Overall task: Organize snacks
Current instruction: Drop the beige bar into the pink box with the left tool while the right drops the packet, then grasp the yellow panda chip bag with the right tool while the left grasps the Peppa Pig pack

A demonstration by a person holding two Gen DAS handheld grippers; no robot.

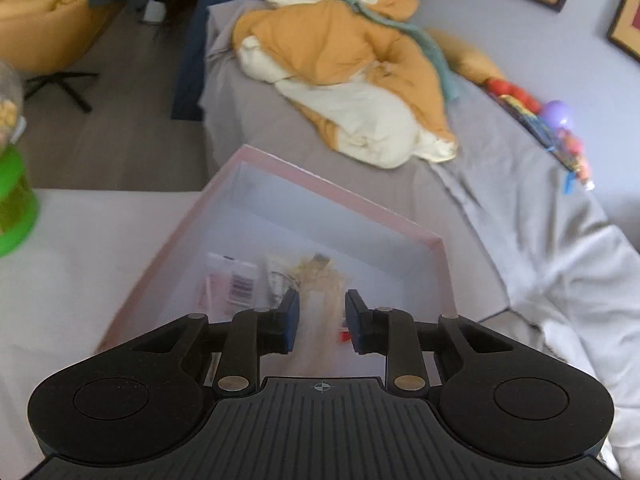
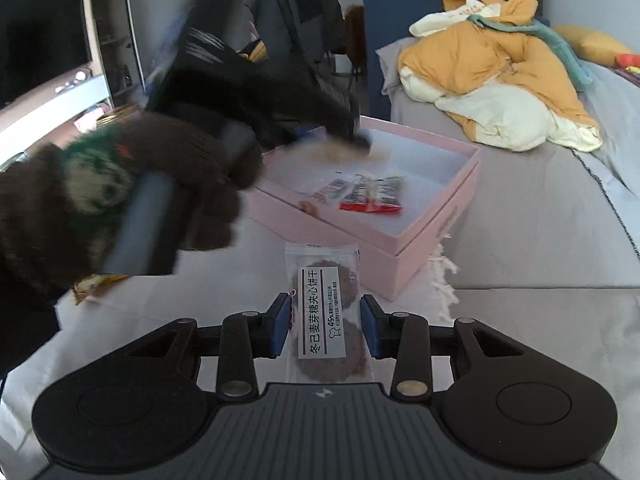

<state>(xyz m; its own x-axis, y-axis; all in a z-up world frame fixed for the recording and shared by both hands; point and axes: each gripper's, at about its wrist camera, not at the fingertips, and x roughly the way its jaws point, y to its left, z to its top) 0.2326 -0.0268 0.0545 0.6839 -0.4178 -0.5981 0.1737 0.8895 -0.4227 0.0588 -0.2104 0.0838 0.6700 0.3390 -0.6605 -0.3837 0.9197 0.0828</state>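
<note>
A pink box [image 2: 424,240] stands open on the white cloth, with several snack packets [image 2: 372,200] inside. My left gripper [image 1: 322,320] hangs over the box [image 1: 352,200] and is shut on a tan snack packet [image 1: 320,300]; the packet is blurred. In the right wrist view the left gripper [image 2: 360,142] shows above the box's far side, held by a gloved hand [image 2: 120,184]. My right gripper [image 2: 325,326] holds a clear cookie packet [image 2: 323,316] with a white label between its pads, in front of the box.
A green-based jar [image 1: 12,200] stands at the left on the white cloth. A grey bed [image 1: 500,200] with a yellow and cream jacket [image 1: 344,72] lies behind the box. A small wrapped snack [image 2: 94,284] lies at the left of the cloth.
</note>
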